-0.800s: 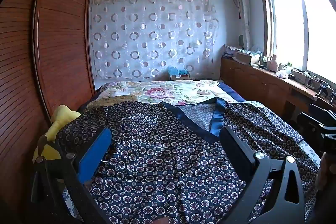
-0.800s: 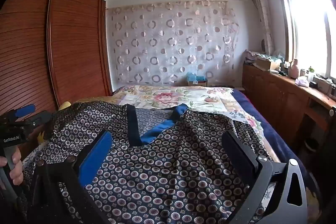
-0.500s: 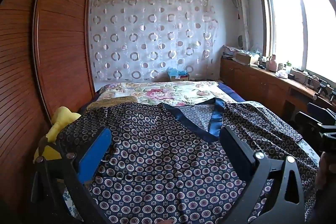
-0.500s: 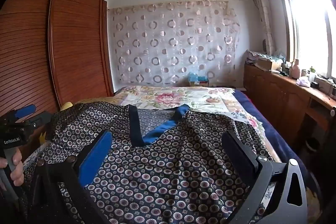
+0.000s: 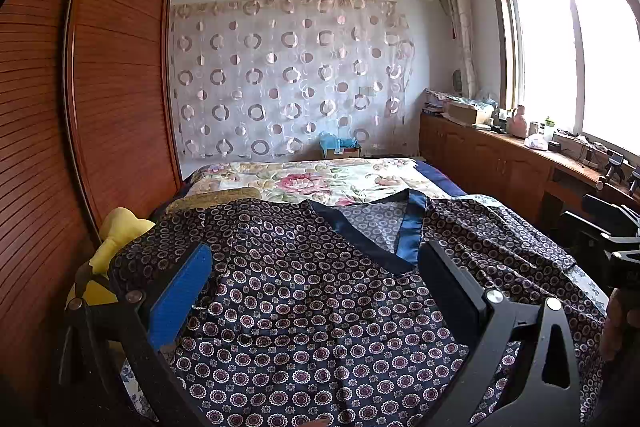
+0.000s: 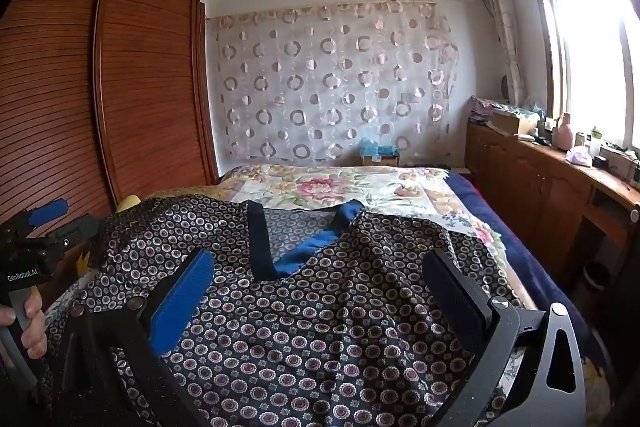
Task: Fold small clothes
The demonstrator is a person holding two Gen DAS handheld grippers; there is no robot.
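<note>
A dark navy garment printed with small circles lies spread front-up on the bed, its blue-trimmed neckline pointing away from me. My left gripper hovers over the garment's near left part, jaws wide open with nothing between them. My right gripper hovers over the near right part, also open and empty. In the right wrist view the left gripper shows at the left edge, held by a hand. In the left wrist view the right gripper shows at the right edge.
A floral bedspread covers the far half of the bed. A wooden wardrobe stands close on the left, with a yellow soft item at the bed's left edge. A cluttered wooden counter runs under the window on the right.
Both grippers have tilted slightly, so the views shifted a little; the garment lies as before and both jaws stay wide open.
</note>
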